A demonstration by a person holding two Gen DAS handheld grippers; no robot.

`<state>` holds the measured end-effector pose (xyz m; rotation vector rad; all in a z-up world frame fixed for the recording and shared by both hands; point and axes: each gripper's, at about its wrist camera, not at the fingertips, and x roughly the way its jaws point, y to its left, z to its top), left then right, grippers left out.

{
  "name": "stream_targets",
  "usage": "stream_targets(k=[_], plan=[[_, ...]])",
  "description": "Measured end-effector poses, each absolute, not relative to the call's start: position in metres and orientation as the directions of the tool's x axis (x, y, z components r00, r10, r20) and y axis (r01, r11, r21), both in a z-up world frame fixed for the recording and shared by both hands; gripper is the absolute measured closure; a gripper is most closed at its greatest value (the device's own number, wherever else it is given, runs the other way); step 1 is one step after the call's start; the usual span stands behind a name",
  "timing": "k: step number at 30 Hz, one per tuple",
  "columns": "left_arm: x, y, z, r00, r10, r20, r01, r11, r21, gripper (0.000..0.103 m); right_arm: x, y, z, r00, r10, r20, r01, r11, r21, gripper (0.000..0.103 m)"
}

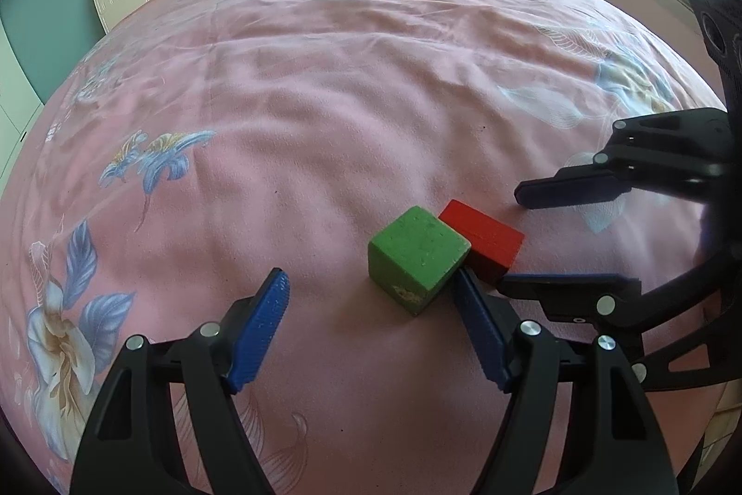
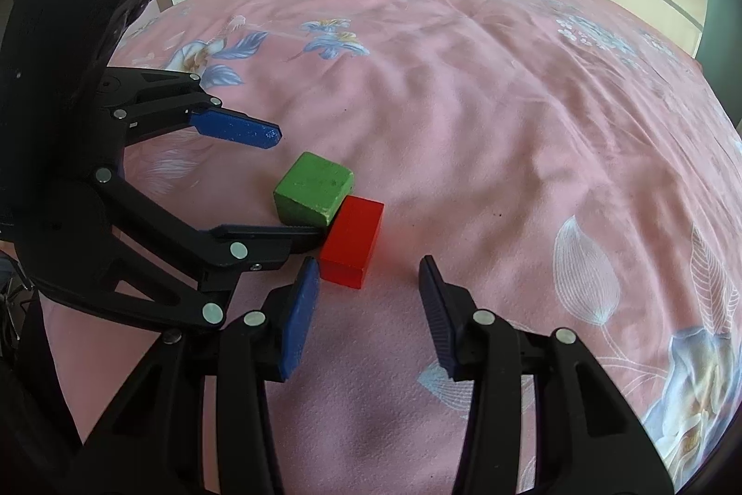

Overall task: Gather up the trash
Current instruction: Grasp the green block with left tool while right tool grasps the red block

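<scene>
Both claws stand open, gripping nothing; the left claw (image 1: 371, 323) closing on the green cube (image 1: 417, 258) may nudge the touching red block (image 1: 482, 240) from the right claw (image 2: 368, 300).

Each claw is a black plastic frame of angled, hollowed struts joined by round silver pins. The left claw (image 1: 371, 325) and right claw (image 2: 368, 309) both carry flat blue ribbed pads (image 1: 262, 332) on their fingers.

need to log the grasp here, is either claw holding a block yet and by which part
Nothing is held. The left claw straddles the green block, one pad by its corner; the right claw brackets the red block without gripping.
</scene>
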<state>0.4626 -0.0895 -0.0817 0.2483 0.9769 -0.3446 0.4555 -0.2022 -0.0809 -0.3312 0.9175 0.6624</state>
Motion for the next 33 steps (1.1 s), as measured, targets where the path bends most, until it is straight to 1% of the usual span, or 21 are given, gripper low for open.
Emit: stream_targets(k=[4, 8, 11, 14, 19, 21, 24, 33], plan=[[0.468, -0.091, -0.085, 0.501, -0.182, -0.846, 0.409, 0.912, 0.046, 0.028, 0.456, -0.203, -0.081, 0.431, 0.387, -0.815, -0.654, 0.756, 0.014, 0.058], [0.470, -0.094, -0.086, 0.498, -0.184, -0.847, 0.425, 0.903, 0.054, 0.035, 0.457, -0.201, -0.082, 0.427, 0.393, -0.814, -0.663, 0.749, 0.014, 0.061], [0.472, -0.093, -0.085, 0.501, -0.179, -0.847, 0.424, 0.904, 0.060, 0.038, 0.458, -0.199, -0.081, 0.424, 0.401, -0.812, -0.668, 0.744, 0.019, 0.062], [0.475, -0.090, -0.086, 0.500, -0.174, -0.848, 0.424, 0.903, 0.064, 0.038, 0.462, -0.194, -0.082, 0.419, 0.395, -0.817, -0.672, 0.740, 0.013, 0.062], [0.479, -0.087, -0.087, 0.495, -0.172, -0.851, 0.426, 0.902, 0.065, 0.039, 0.467, -0.186, -0.087, 0.408, 0.386, -0.827, -0.683, 0.730, 0.004, 0.068], [0.481, -0.087, -0.088, 0.494, -0.169, -0.853, 0.426, 0.902, 0.069, 0.039, 0.469, -0.185, -0.088, 0.407, 0.383, -0.829, -0.684, 0.729, 0.001, 0.068], [0.482, -0.089, -0.088, 0.496, -0.162, -0.853, 0.427, 0.901, 0.076, 0.041, 0.471, -0.185, -0.089, 0.402, 0.379, -0.833, -0.685, 0.728, 0.001, 0.071], [0.485, -0.093, -0.089, 0.493, -0.158, -0.856, 0.434, 0.897, 0.085, 0.051, 0.477, -0.183, -0.091, 0.389, 0.373, -0.842, -0.689, 0.724, 0.002, 0.076]])
